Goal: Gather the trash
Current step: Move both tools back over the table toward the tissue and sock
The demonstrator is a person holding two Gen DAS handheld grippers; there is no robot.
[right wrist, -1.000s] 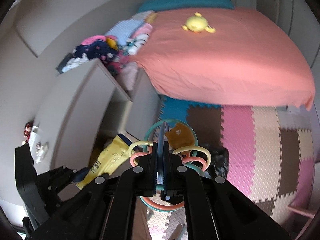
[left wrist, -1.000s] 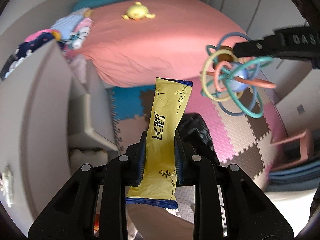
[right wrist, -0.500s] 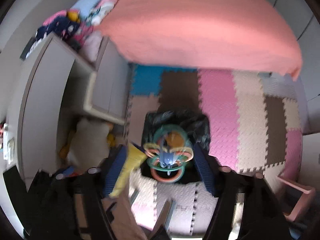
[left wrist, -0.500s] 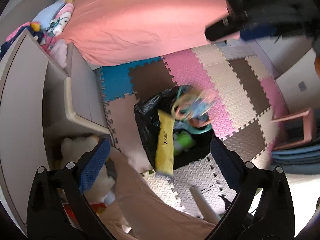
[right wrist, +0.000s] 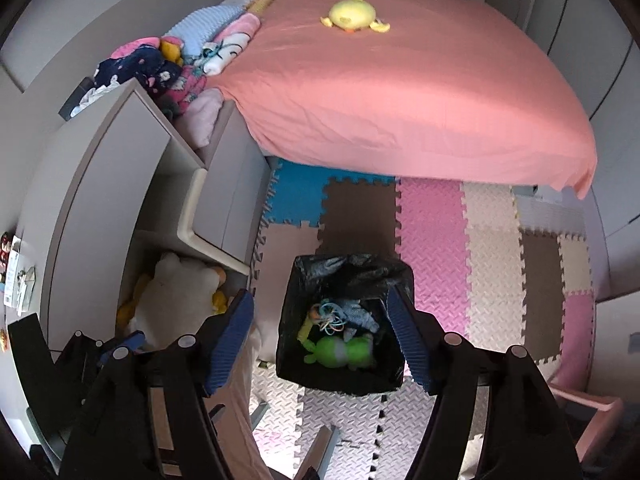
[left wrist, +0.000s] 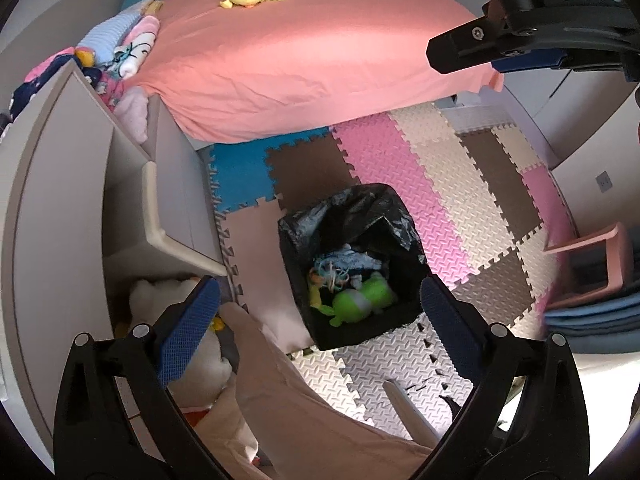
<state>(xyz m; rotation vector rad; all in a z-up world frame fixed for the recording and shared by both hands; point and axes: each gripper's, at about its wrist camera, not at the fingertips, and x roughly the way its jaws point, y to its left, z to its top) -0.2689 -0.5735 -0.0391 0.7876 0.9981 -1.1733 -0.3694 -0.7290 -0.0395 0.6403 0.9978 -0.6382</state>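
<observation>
You have the trash bin [left wrist: 352, 276] on the foam floor, standing upright. It is square and lined with a black plastic bag [left wrist: 360, 208], whose edges are crumpled over the rim. Inside, at the bottom, you can see the yellow wrapper [left wrist: 314, 294] lying against the left wall, with only a part of it showing. Just beside it lies the toy of coloured rings [left wrist: 332, 276], which rests on some blue fabric.

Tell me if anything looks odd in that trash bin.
Yes. The black-lined trash bin on the foam mat holds toys, not just trash: a green plush frog and a colourful ring rattle. Nothing has spilled around it.
</observation>
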